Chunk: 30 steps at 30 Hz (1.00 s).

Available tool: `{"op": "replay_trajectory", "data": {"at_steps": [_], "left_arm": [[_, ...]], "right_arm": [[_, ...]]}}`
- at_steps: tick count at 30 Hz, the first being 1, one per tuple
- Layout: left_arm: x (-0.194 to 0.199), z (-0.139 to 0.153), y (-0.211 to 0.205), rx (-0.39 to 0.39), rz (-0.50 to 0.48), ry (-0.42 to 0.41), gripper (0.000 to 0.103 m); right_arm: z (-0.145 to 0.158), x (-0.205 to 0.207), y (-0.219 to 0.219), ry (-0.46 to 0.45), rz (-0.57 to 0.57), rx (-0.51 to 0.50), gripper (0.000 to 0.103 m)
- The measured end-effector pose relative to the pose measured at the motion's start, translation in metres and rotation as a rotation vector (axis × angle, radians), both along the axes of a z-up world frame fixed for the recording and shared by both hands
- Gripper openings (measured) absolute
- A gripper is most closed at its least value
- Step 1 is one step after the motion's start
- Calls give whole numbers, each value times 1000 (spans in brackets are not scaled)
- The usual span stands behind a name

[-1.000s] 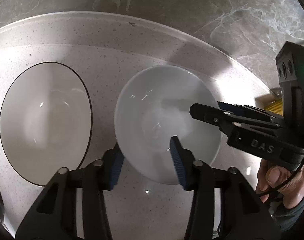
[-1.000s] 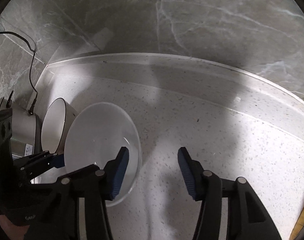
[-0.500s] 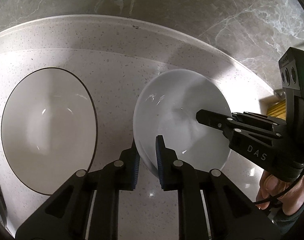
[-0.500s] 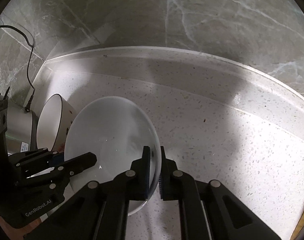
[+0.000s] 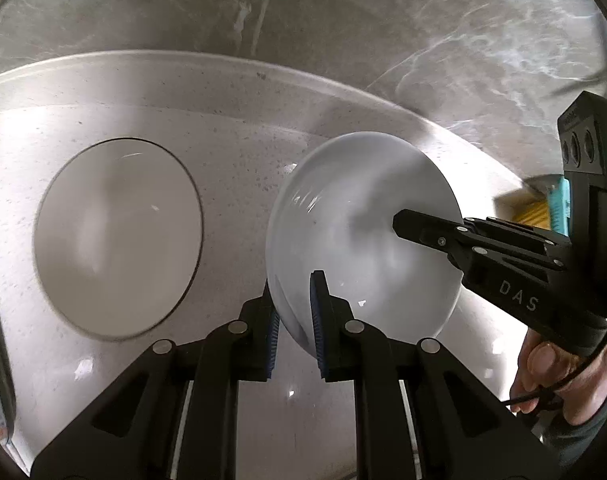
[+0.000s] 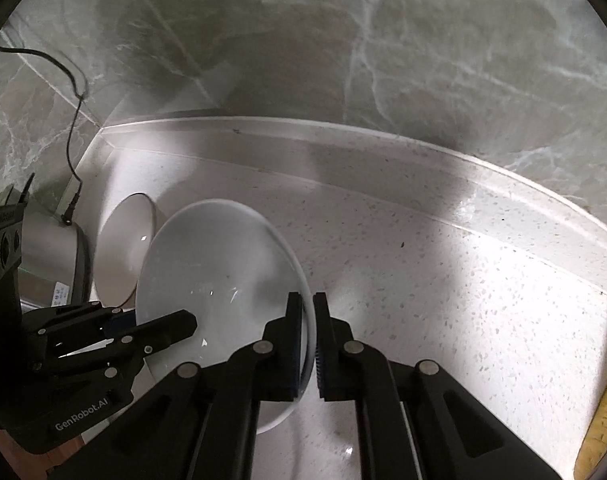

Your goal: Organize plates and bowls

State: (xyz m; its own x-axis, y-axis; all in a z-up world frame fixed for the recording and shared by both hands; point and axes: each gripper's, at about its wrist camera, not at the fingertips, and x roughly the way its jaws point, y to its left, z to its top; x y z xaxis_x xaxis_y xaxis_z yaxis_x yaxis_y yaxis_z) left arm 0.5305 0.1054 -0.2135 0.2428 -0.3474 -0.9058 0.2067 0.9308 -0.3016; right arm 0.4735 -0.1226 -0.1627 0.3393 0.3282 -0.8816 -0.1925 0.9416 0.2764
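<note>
A white bowl point(image 5: 367, 216) hangs tilted just above the speckled counter point(image 5: 231, 148), held from both sides. My left gripper point(image 5: 295, 320) is shut on its near-left rim, blue pads on either side of the wall. My right gripper point(image 6: 308, 336) is shut on the opposite rim of the same white bowl point(image 6: 219, 276). In the left wrist view the right gripper's fingers point(image 5: 435, 236) reach in over the bowl from the right. A second, dark-rimmed bowl point(image 5: 115, 236) rests on the counter to the left; the right wrist view shows that dark-rimmed bowl point(image 6: 123, 248) behind the white one.
A marble wall point(image 6: 383, 60) rises behind the counter's raised back edge. A grey appliance point(image 6: 51, 256) with a black cable point(image 6: 73, 120) stands at the left corner. A yellow object point(image 5: 539, 208) lies at the right. A person's hand point(image 5: 559, 376) holds the right gripper's handle.
Both grippers went from open astride the white bowl's rim to shut on it. The bowl has since risen off the counter and tilted.
</note>
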Motion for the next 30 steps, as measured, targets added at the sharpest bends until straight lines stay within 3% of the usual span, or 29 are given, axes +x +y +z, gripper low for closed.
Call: {"op": "replay_trajectory", "data": {"at_steps": [18,25,30], "left_arm": [[-104,71,84,-35,91,-79,13],[-158,76,137,-29,151,-72,13],[-206,62,174,-17,179,-26,13]], "right_arm": [[43,-66,68,-61,122,13,8],[48,-97,113,-54,217,25,8],[48,-122,150,-42,292,21,8]]}}
